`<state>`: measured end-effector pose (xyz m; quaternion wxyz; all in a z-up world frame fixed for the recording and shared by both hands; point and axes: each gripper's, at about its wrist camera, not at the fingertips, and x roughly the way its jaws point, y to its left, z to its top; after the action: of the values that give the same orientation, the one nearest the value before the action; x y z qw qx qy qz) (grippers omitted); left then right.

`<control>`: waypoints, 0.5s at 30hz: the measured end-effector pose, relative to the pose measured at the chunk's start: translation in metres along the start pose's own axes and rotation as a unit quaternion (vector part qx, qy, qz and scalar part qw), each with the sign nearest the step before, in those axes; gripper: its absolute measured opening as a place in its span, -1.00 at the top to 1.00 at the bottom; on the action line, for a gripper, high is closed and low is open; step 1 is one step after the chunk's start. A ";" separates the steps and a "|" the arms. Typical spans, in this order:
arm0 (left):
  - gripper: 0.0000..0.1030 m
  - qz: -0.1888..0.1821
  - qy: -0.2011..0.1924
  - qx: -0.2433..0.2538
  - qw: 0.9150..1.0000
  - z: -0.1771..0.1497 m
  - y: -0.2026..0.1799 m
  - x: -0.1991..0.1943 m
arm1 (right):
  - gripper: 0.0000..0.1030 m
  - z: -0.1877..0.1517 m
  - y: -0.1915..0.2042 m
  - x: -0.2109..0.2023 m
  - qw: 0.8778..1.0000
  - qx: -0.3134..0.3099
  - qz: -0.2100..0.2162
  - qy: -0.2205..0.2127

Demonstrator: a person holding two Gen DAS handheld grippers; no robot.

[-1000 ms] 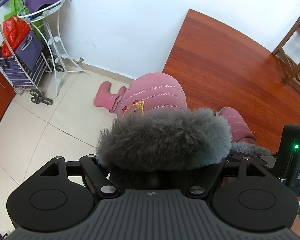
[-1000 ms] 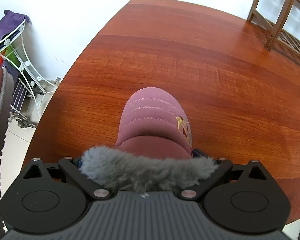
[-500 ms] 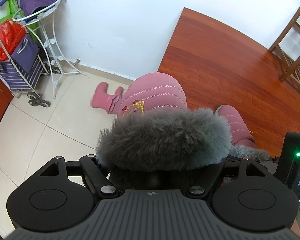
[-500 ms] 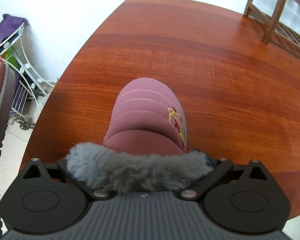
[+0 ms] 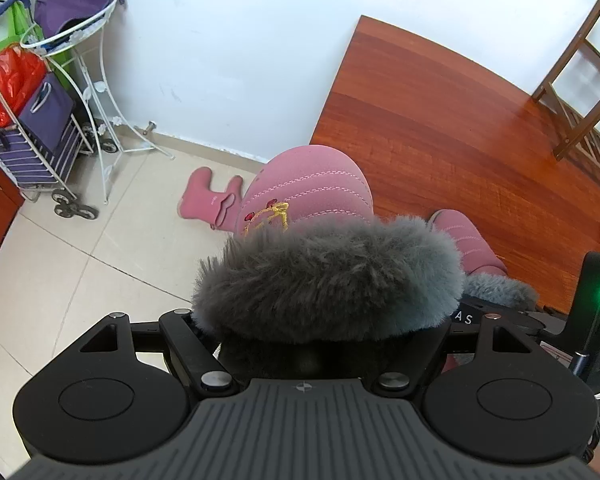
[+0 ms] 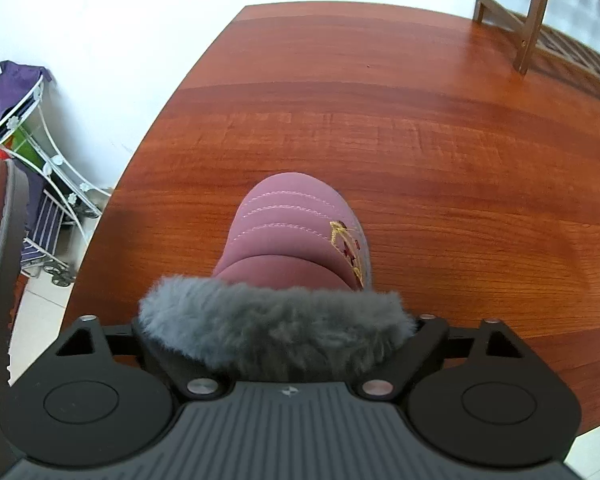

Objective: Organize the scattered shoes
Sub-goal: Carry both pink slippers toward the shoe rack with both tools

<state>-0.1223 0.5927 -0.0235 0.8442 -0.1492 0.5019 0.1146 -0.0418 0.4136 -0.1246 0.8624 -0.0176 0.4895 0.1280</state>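
The left gripper point(image 5: 324, 320) is closed on a pink shoe point(image 5: 308, 196). It holds the shoe by the back, where the fluffy grey trim point(image 5: 328, 276) is. The fluff hides the finger ends, so I cannot see just where they pinch. The toe points away from the gripper. This shoe hangs over the edge of the wooden table point(image 5: 440, 120), with the pale tiled floor point(image 5: 60, 248) under its left part. It has a small gold and red picture sewn on its side.

The right gripper point(image 6: 276, 344) is closed on a second pink shoe point(image 6: 292, 224), also at the grey fluffy back. This shoe is over the wooden table, straight ahead of the gripper, toe pointing away. I cannot tell if its bottom touches the wood. It has the same gold and red picture on its right side.

The two shoes are near each other, side by side. In the left view the second shoe shows just to the right of the first one.

Far ahead and left of the left gripper, a pair of little pink boots point(image 5: 210, 204) lies on the floor near the white wall. Further left stand a shopping cart point(image 5: 36, 140) with bags and a white wire stand point(image 5: 96, 80). A wooden chair point(image 6: 516, 12) stands far ahead on the right.
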 end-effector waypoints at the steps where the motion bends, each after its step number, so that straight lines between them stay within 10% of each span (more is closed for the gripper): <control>1: -0.50 -0.001 0.000 0.001 1.000 0.000 -0.001 0.001 | -0.62 0.000 0.000 -0.001 1.000 -0.002 0.001 -0.002; 15: -0.50 -0.035 0.009 0.034 0.999 0.006 -0.035 0.016 | -0.53 0.009 -0.066 -0.019 0.999 0.042 0.000 0.016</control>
<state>-0.0981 0.5629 -0.0305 0.8474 -0.1392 0.5079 0.0668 -0.0276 0.3477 -0.1103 0.8545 0.0164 0.5079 0.1075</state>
